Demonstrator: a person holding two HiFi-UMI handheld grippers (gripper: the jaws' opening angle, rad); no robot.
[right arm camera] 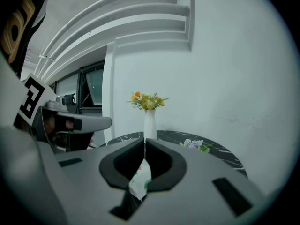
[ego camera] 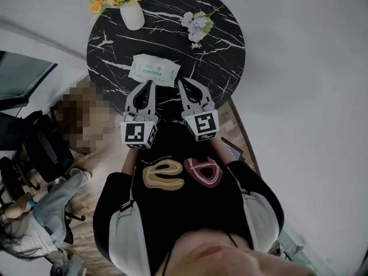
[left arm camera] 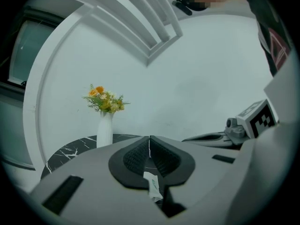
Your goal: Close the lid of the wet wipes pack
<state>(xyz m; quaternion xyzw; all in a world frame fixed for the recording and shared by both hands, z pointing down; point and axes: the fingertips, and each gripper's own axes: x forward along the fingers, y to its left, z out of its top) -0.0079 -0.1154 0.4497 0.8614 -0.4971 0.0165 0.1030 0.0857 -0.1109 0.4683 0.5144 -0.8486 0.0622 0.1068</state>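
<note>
The wet wipes pack [ego camera: 153, 69], white with a green label, lies flat on the round black marble table [ego camera: 224, 56]. I cannot tell how its lid stands; it looks flat. My left gripper [ego camera: 151, 83] hovers at the pack's near edge with its jaws together and nothing in them. My right gripper [ego camera: 180, 81] is beside it, just right of the pack's near right corner, also shut and empty. In the left gripper view the left gripper [left arm camera: 150, 138] shows only a sliver of the pack [left arm camera: 153, 184] below its jaws. The right gripper [right arm camera: 144, 139] likewise sits above the pack [right arm camera: 139, 179].
A white vase of yellow flowers [ego camera: 132, 13] stands at the table's far left. A purple flower sprig [ego camera: 196, 26] lies at the far right. A seated person [ego camera: 52, 211] and dark chairs [ego camera: 34, 148] are to the left of the table, on the floor.
</note>
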